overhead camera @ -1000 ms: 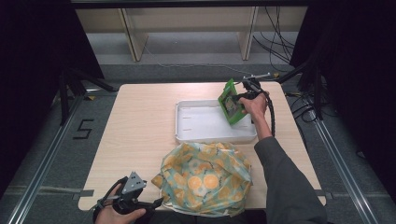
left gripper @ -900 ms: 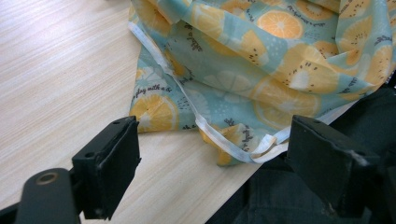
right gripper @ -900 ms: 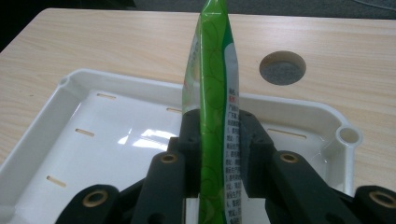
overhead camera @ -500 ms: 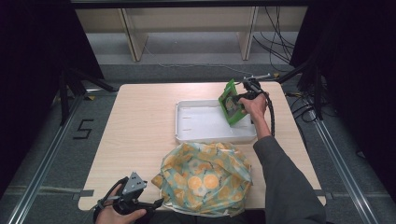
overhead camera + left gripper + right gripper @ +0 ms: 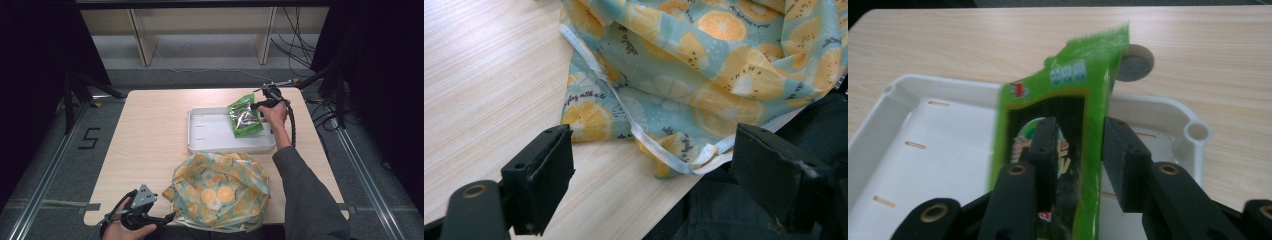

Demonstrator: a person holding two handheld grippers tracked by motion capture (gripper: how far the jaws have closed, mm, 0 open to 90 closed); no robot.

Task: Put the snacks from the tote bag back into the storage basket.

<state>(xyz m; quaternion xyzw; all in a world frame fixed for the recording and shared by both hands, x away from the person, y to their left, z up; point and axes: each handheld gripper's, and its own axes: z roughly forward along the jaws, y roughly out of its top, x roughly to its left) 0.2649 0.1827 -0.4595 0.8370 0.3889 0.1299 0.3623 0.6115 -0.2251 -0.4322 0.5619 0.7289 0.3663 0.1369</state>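
Observation:
My right gripper (image 5: 255, 106) is shut on a green snack packet (image 5: 243, 117) and holds it upright over the right end of a white tray (image 5: 210, 134). In the right gripper view its black fingers (image 5: 1044, 146) press the packet (image 5: 1068, 95) from both sides above the tray (image 5: 943, 155). A cloth bag (image 5: 220, 190) printed with orange slices lies crumpled at the table's front edge. My left gripper (image 5: 162, 219) rests at the front left, open wide, with the bag's corner (image 5: 684, 95) and white strap (image 5: 644, 137) just beyond its jaws.
A small round grey disc (image 5: 1136, 63) lies on the wooden table behind the tray. Cables hang off the far right of the table (image 5: 150, 130). A dark sleeve (image 5: 305, 200) lies along the right side of the bag.
The right gripper and the packet have dipped slightly toward the tray. The left gripper and the bag have stayed put.

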